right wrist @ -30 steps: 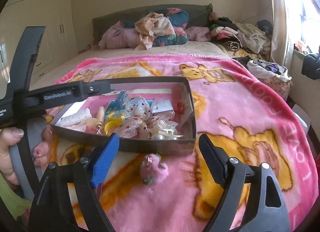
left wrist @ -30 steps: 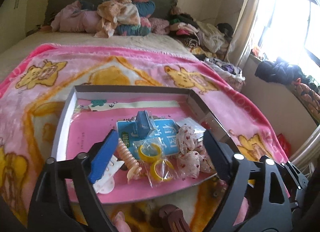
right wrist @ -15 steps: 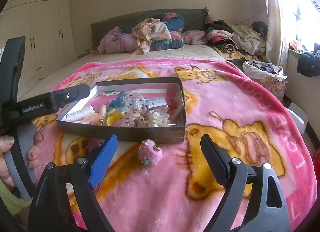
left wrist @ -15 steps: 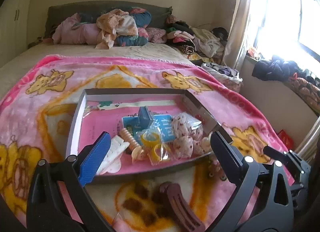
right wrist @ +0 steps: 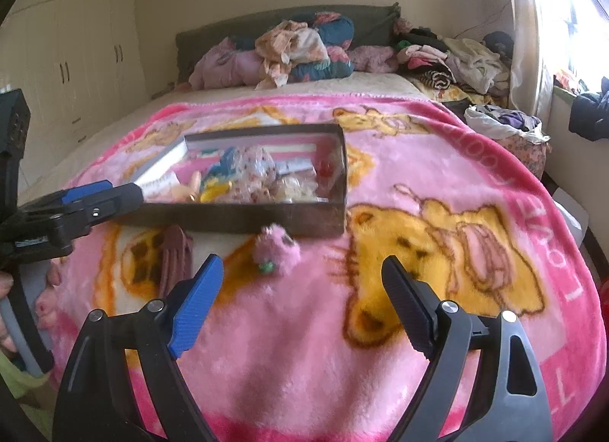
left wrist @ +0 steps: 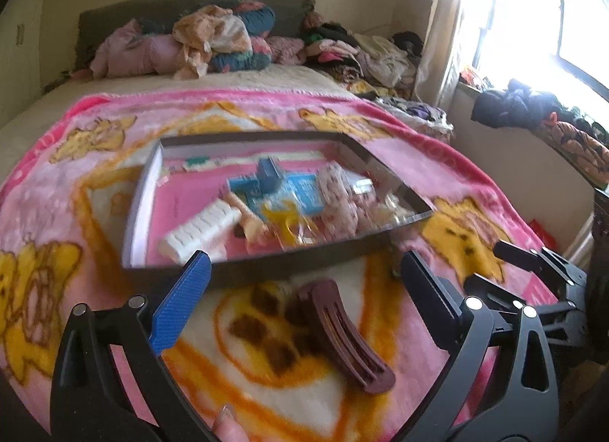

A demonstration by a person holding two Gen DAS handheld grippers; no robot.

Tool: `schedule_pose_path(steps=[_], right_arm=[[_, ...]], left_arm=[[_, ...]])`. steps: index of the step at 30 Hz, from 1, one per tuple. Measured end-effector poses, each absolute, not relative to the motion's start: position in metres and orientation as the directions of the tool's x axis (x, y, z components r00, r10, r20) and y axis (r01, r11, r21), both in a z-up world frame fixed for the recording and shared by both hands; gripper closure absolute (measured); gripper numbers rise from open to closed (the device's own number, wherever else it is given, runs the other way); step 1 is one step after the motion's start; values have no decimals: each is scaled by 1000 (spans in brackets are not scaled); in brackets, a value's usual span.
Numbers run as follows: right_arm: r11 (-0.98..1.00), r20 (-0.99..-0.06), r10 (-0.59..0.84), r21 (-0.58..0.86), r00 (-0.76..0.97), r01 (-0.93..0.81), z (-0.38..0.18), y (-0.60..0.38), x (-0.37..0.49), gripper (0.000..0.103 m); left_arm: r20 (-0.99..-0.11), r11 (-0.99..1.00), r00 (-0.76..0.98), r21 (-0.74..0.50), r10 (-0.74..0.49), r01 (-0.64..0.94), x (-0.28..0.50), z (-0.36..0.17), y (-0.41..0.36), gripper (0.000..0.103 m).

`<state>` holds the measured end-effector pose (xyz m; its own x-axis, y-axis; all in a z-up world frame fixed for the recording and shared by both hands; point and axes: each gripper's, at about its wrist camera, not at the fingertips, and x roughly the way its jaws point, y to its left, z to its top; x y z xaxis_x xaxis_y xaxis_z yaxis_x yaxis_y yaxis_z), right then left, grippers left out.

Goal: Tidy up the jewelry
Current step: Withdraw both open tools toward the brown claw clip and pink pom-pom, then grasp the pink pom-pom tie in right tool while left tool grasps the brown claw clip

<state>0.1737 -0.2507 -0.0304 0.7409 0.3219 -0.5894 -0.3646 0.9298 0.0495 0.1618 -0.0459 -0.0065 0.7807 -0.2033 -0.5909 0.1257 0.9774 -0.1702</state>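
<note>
on the pink blanket [right wrist: 437,160] sits the box [right wrist: 243,219], and it already has lots of small things in it, like the white comb [left wrist: 200,228], yellow rings [left wrist: 283,215] and dotted bows [left wrist: 342,202]. two things are not put away yet: the brown hair clip [left wrist: 342,331] and the fluffy pink hair tie [right wrist: 276,249] lie on the blanket just in front of the box. the left gripper [left wrist: 304,289] and the right gripper [right wrist: 302,289] both have their fingers wide apart and hold nothing, so i think most of the job is done.
</note>
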Motion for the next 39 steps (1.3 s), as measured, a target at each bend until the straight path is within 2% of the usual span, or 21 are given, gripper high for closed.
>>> schedule_pose_path(steps=[11, 20, 23, 25, 26, 28, 29, 30, 34, 36, 37, 39], right_arm=[[925, -637, 326, 60, 699, -376, -50, -257, 188, 20], [905, -661, 370, 98, 653, -413, -53, -253, 211, 20], [898, -666, 379, 97, 642, -430, -52, -246, 218, 20], [889, -673, 386, 90, 630, -448, -53, -238, 223, 20], [885, -677, 390, 87, 625, -458, -53, -235, 225, 20], [877, -685, 398, 89, 610, -472, -55, -227, 231, 21], [874, -691, 402, 94, 600, -477, -56, -224, 235, 21], [873, -697, 403, 98, 593, -478, -58, -222, 237, 23], [876, -721, 388, 95, 574, -473, -64, -215, 248, 35], [878, -723, 386, 98, 573, -468, -65, -216, 249, 48], [877, -718, 393, 106, 574, -469, -65, -218, 249, 51], [877, -708, 405, 122, 579, -464, -64, -222, 247, 71]], left_arm=[[-682, 971, 692, -180, -237, 155, 155, -45, -65, 12], [-743, 978, 636, -161, -210, 135, 163, -71, -78, 22], [-749, 984, 639, -123, -177, 129, 162, -73, -81, 32], [-750, 986, 641, -113, -166, 123, 163, -73, -79, 48], [-751, 987, 640, -111, -162, 120, 163, -73, -78, 51], [-753, 988, 640, -101, -154, 119, 164, -72, -78, 70], [-754, 988, 640, -95, -150, 120, 164, -72, -78, 73], [-755, 988, 638, -95, -153, 124, 164, -71, -77, 79], [-755, 986, 634, -106, -166, 132, 165, -69, -75, 79], [-753, 985, 635, -112, -172, 135, 166, -67, -73, 79], [-752, 984, 635, -116, -176, 135, 166, -67, -73, 80], [-748, 983, 638, -122, -181, 136, 165, -64, -71, 80]])
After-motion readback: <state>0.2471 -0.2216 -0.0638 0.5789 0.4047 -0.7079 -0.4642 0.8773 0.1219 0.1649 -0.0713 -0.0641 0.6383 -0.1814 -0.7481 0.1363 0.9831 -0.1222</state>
